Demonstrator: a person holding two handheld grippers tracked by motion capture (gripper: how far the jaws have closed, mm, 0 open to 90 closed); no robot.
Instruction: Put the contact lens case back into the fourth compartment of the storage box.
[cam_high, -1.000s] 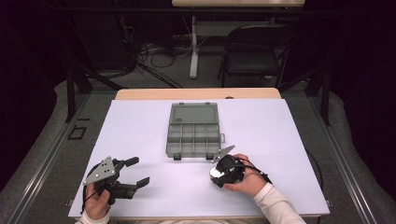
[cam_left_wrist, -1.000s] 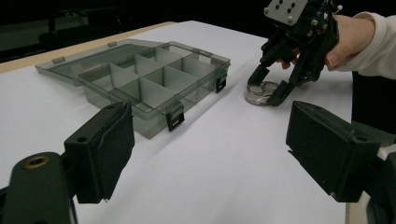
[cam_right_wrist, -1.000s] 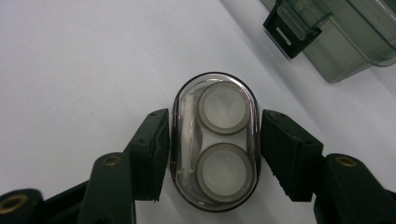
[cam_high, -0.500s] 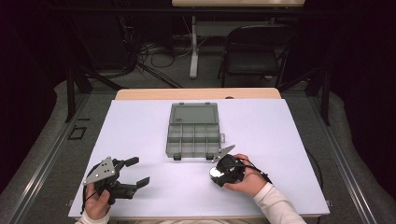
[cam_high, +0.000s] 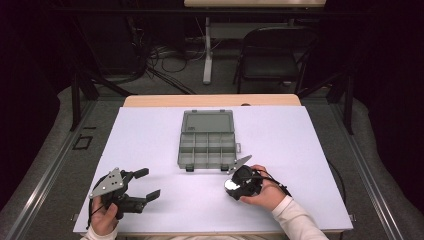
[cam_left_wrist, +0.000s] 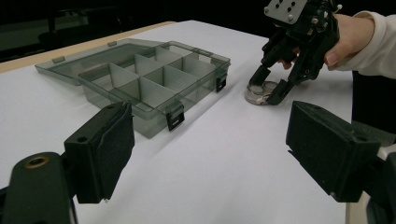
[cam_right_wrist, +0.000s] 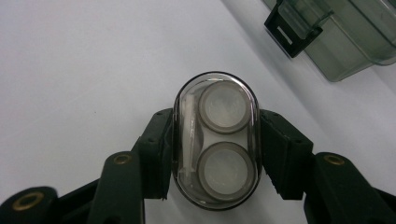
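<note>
A clear oval case (cam_right_wrist: 215, 140) with two round grey lids lies on the white table near the front right. My right gripper (cam_right_wrist: 215, 156) points down at it, its pads (cam_right_wrist: 156, 154) pressing both long sides, shut on the case (cam_high: 230, 184). The left gripper view shows the same grip (cam_left_wrist: 267, 86) from the side, the case (cam_left_wrist: 260, 94) resting on the table. My left gripper (cam_high: 148, 183) is held at the front left, jaws wide open and empty (cam_left_wrist: 215, 149).
A smoky grey compartment box (cam_high: 207, 145) stands open mid-table, its lid (cam_high: 208, 121) folded back, its several compartments (cam_left_wrist: 140, 79) empty. Its latches face the case. A chair (cam_high: 272, 60) and cables lie beyond the table's far edge (cam_high: 210, 100).
</note>
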